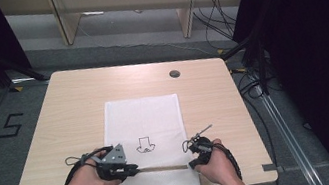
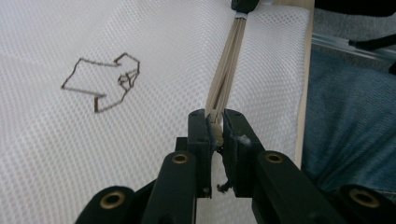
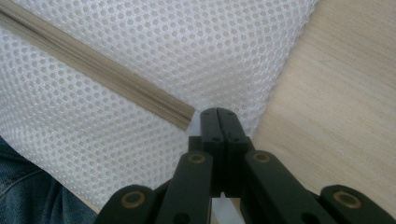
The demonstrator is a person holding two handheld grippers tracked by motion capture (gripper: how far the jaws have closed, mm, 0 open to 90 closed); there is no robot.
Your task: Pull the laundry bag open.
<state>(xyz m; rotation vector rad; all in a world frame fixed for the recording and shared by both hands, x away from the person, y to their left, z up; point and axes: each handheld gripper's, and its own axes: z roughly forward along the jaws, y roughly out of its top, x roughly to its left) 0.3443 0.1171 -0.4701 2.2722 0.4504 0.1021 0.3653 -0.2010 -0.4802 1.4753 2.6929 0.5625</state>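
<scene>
Zipper of the white mesh laundry bag looks nearly fully run. Left tool pinches its slider at the left; right tool, clamped shut, pins the bag's right end.

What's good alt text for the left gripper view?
The left tongs pinch the zipper pull at the end of a beige zipper on a white mesh bag, which bears a small outlined logo.

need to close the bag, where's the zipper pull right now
In the left gripper view, the zipper pull sits pinched in the left gripper, at the near-left end of the zipper on the mesh bag.
</scene>
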